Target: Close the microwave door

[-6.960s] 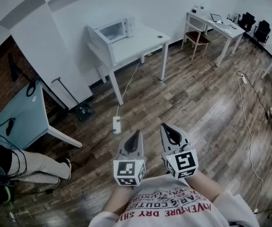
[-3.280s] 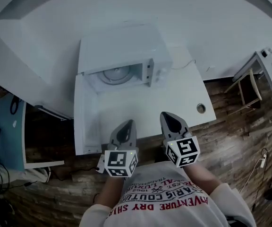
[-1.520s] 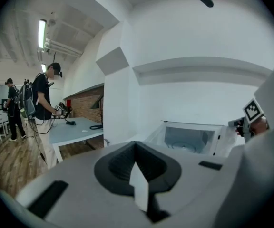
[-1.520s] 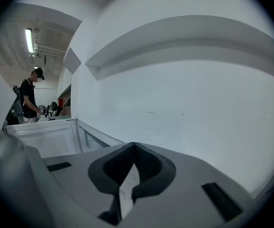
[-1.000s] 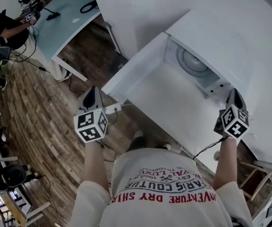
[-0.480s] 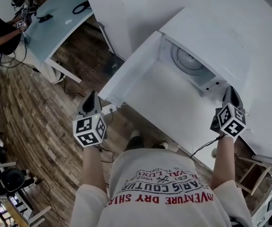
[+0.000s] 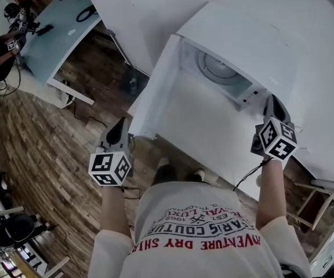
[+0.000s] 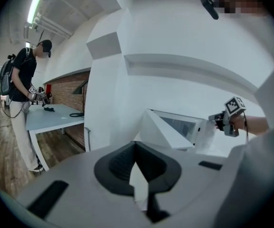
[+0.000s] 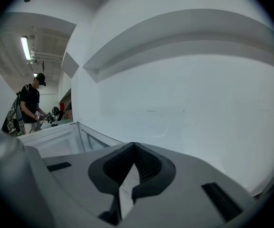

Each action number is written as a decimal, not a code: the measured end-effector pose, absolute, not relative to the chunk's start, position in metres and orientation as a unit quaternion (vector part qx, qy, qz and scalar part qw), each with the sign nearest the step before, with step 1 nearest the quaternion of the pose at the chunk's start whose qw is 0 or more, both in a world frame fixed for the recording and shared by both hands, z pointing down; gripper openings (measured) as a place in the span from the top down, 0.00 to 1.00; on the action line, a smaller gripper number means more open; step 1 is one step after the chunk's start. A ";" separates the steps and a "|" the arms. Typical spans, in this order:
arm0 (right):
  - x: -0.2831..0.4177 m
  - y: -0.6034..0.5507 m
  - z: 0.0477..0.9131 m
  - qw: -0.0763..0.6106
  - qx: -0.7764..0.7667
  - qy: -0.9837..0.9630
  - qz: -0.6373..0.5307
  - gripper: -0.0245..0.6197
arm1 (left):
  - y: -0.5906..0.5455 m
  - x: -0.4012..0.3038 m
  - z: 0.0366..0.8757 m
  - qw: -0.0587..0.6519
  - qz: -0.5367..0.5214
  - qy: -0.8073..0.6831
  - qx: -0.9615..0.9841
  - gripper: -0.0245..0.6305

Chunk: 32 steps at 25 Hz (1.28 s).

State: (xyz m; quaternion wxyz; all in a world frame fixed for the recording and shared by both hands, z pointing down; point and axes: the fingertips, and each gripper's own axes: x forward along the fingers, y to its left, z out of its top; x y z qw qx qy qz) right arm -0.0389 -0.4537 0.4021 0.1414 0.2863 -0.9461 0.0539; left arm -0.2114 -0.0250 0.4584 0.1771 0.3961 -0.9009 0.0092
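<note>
Head view is showing the microwave sitting on the white table with its door standing wide open toward the left. So nothing is getting closed yet, is it?

No, the closing is only just getting set up, I'd say. The turntable is lying fully exposed, and the door is standing roughly square to the front.

Where are the grippers sitting?

The left gripper is hovering just beside the door's free outer corner, on its outside face; whether it is touching, I cannot tell. In the left gripper view its jaws are meeting at the tips with nothing between them. The right gripper is hanging near the microwave's right front corner, above the table, jaws likewise drawn together and carrying nothing.

So what is remaining?

Practically the whole swing, by my judgement. The left gripper needs to be pushing on that outer face, sweeping the door round on its hinge until it is latching against the front. The right one is looking placed to steady the body, though I am only guessing.
</note>
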 end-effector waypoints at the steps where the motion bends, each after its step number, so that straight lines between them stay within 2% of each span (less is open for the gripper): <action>1: -0.039 -0.453 0.403 0.142 0.283 -0.947 0.053 0.94 | -0.031 -0.207 0.459 0.177 0.008 -0.898 0.403 0.97; 16: -0.041 -0.448 0.404 0.147 0.236 -0.959 0.049 0.94 | -0.138 -0.131 0.463 0.179 0.039 -0.848 0.496 0.97; 26: -0.043 -0.449 0.403 0.135 0.221 -0.964 0.058 0.94 | -0.195 -0.119 0.465 0.187 0.030 -0.814 0.549 0.97; 32: -0.044 -0.447 0.404 0.140 0.236 -0.960 0.050 0.94 | -0.221 -0.123 0.472 0.195 0.061 -0.771 0.603 0.97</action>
